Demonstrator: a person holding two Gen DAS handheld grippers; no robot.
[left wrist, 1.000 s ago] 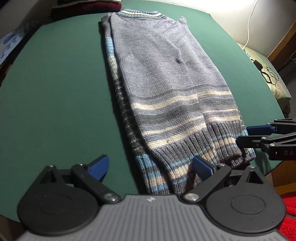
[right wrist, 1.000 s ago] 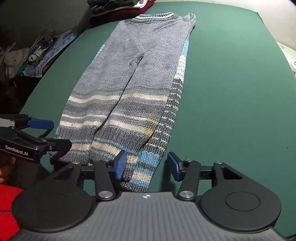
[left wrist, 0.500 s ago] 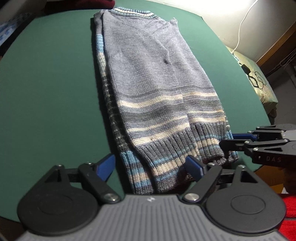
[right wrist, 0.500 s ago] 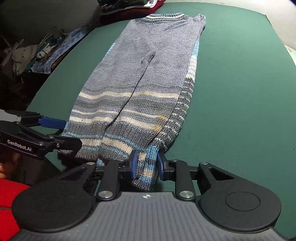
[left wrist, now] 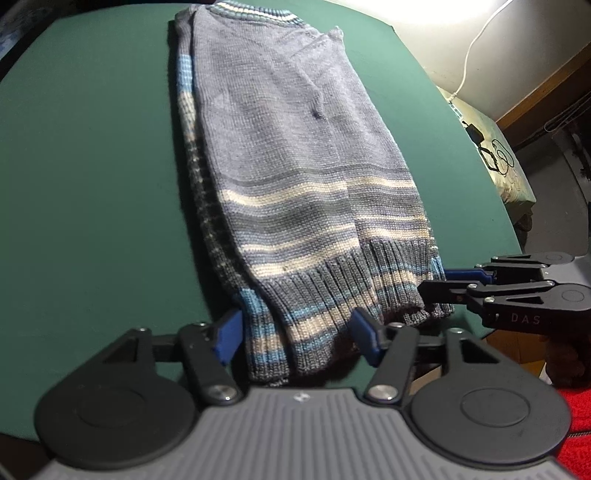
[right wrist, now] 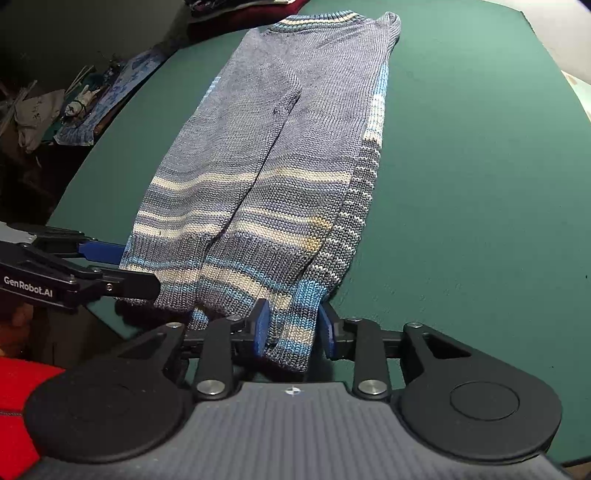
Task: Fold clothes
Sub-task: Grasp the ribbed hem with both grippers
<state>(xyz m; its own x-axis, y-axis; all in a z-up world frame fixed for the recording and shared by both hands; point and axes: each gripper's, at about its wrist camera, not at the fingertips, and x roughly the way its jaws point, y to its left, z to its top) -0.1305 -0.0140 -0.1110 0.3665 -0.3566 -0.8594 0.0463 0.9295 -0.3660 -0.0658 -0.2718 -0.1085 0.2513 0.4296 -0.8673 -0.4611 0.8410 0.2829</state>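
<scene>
Nearest the left wrist camera, the left tool (left wrist: 297, 338) stands with its blue pads spread wide on either side of the sweater's (left wrist: 295, 177) ribbed hem; the pads flank the knit without pinching it. In the right wrist view the right tool (right wrist: 293, 330) has its pads drawn in against a narrow bunch of the hem at the striped side edge, gripping the sweater there. Each tool shows in the other's view, side on at the hem corner. The hem droops a little over the near edge of the green tabletop (left wrist: 92, 166). Beyond, the grey-blue sweater lies lengthwise, its sleeves folded in over the body, cream and blue stripes across the lower part, the striped collar at the far end. Past the collar, dark red folded clothes (right wrist: 236, 18) sit at the tabletop's far edge.
</scene>
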